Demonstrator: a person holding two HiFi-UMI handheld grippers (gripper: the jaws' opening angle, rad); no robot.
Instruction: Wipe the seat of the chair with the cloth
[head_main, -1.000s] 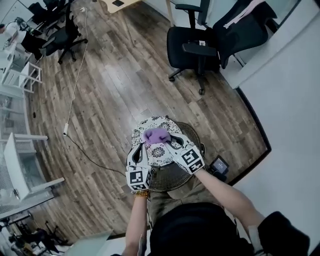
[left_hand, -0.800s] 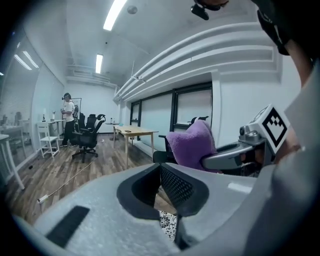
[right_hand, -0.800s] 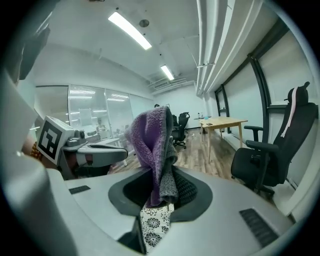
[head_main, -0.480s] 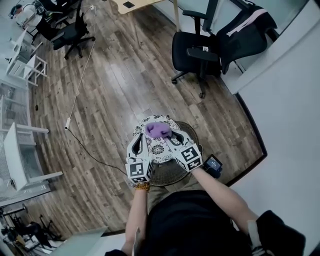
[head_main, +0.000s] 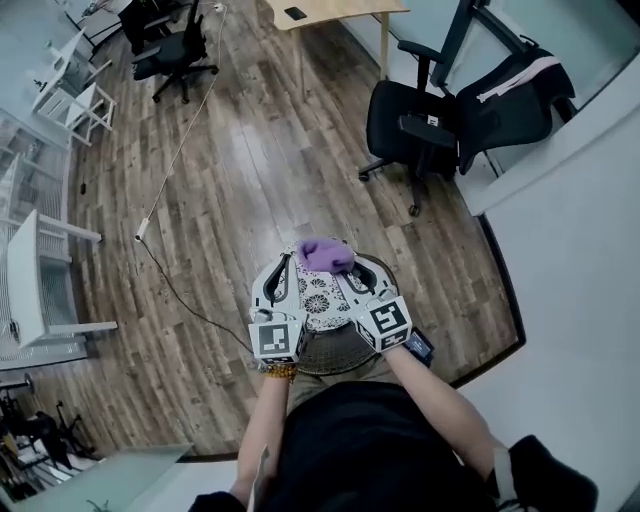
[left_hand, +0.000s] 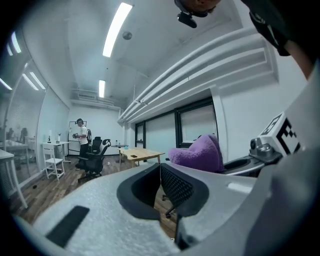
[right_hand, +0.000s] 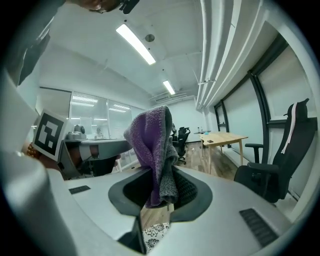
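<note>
The right gripper (right_hand: 166, 194) clamps the purple cloth (head_main: 322, 255) over the far edge of the patterned seat (head_main: 313, 302), the left gripper (left_hand: 160, 172) is closed and empty, so the cloth should be pressed flat before stroking.

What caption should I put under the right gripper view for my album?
The right tool pinches a purple cloth, with the patterned seat peeking through below.

Ceiling strips (left_hand: 116, 27) at upper left give bright, even light, the floor (head_main: 250, 170) shows soft glare, frame edges curve into dark corners, and the left tool (left_hand: 159, 170) blurs close up.
</note>
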